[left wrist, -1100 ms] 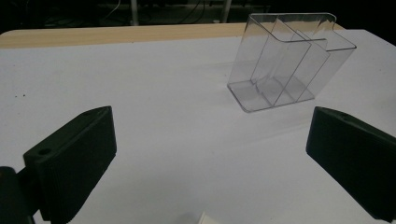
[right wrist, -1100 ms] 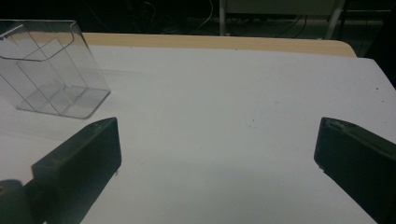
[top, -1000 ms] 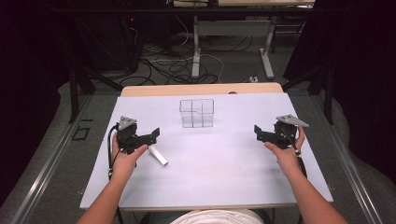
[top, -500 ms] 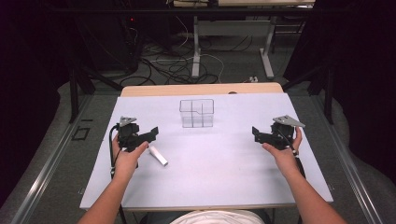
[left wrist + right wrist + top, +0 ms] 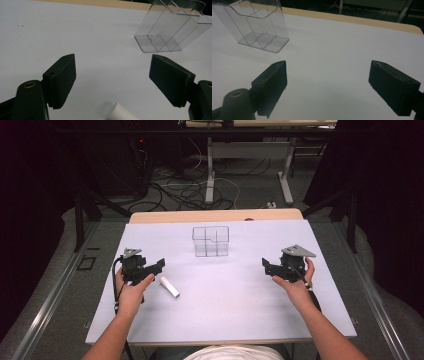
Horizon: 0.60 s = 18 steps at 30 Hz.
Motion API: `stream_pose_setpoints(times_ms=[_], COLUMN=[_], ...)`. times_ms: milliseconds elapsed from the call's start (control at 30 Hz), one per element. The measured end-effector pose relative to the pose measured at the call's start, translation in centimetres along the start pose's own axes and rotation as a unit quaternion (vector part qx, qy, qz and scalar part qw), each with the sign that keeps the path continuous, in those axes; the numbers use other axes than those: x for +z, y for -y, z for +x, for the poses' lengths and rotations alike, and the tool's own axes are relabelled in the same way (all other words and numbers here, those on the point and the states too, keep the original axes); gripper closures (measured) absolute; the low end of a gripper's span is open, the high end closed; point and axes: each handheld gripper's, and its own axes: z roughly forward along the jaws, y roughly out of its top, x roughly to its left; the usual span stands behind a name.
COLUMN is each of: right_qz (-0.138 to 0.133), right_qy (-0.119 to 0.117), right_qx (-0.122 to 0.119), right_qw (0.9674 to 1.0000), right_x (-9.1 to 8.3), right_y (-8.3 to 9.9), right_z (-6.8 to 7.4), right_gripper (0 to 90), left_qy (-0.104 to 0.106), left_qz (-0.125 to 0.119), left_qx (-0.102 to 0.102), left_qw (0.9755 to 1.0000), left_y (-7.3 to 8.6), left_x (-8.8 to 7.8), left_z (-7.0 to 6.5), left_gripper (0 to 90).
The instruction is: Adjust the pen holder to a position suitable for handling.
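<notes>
Jaws on both grippers were apart, just been closing, nothing between. Left gripper [image 5: 159, 265] hovered over white tube [image 5: 169, 287]; right gripper [image 5: 265, 265] was right of clear organizer [image 5: 210, 241].

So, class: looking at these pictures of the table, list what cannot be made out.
- Small white plastic cylinder: left gripper view, its lower end is cut off by the bottom edge.
- Clear plastic compartment box: right gripper view, its top is cut off by the upper edge.
- Box contents: high view, too small to tell.

Bright tabletop, dark surrounds; soft, grainy pics, faint shadows.
</notes>
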Motion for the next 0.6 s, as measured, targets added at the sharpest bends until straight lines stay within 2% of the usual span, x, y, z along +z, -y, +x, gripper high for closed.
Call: stream_pose_setpoints(times_ms=[33, 133, 200, 267, 333, 367, 467, 533, 600], right_qz=[0.002, 0.006, 0.007, 0.011, 0.023, 0.031, 0.057, 0.072, 0.086], right_qy=[-0.007, -0.011, -0.025, -0.029, -0.045, -0.051, -0.067, -0.078, -0.086], right_qx=[0.001, -0.009, -0.014, -0.013, -0.015, -0.014, -0.017, -0.021, -0.022], right_qw=[1.0, 0.9999, 0.9996, 0.9994, 0.9986, 0.9981, 0.996, 0.9941, 0.9923], right_x=[0.2, 0.4, 0.7, 0.9, 1.5, 1.8, 2.4, 2.7, 3.0], right_y=[-0.1, -0.1, -0.4, -0.5, -0.7, -0.8, -0.9, -1.0, -1.1], right_z=[0.6, 1.2, 2.1, 2.4, 3.4, 3.8, 4.8, 5.7, 6.5], right_gripper=[14.8, 14.8, 15.0, 15.1, 15.4, 15.3, 15.3, 15.5, 17.0], left_qy=[0.002, 0.005, 0.012, 0.014, 0.017, 0.019, 0.021, 0.018, 0.019], left_qz=[0.001, 0.005, 0.008, 0.009, 0.008, 0.005, 0.005, 0.004, 0.0], left_qx=[0.002, 0.004, -0.003, -0.005, -0.009, -0.018, -0.019, -0.027, -0.044], left_qw=[1.0, 1.0, 0.9999, 0.9999, 0.9998, 0.9996, 0.9996, 0.9995, 0.9989], left_y=[0.0, 0.2, 0.3, 0.3, 0.1, 0.0, 0.0, -0.1, -0.1], left_x=[-0.1, -0.3, -0.4, -0.4, -0.4, -0.4, -0.4, -0.5, -0.7], left_z=[0.2, 0.6, 0.9, 1.1, 1.3, 1.5, 1.7, 2.1, 2.3], left_gripper=[23.4, 23.6, 23.6, 23.6, 23.7, 23.8, 24.5, 25.4, 26.4])
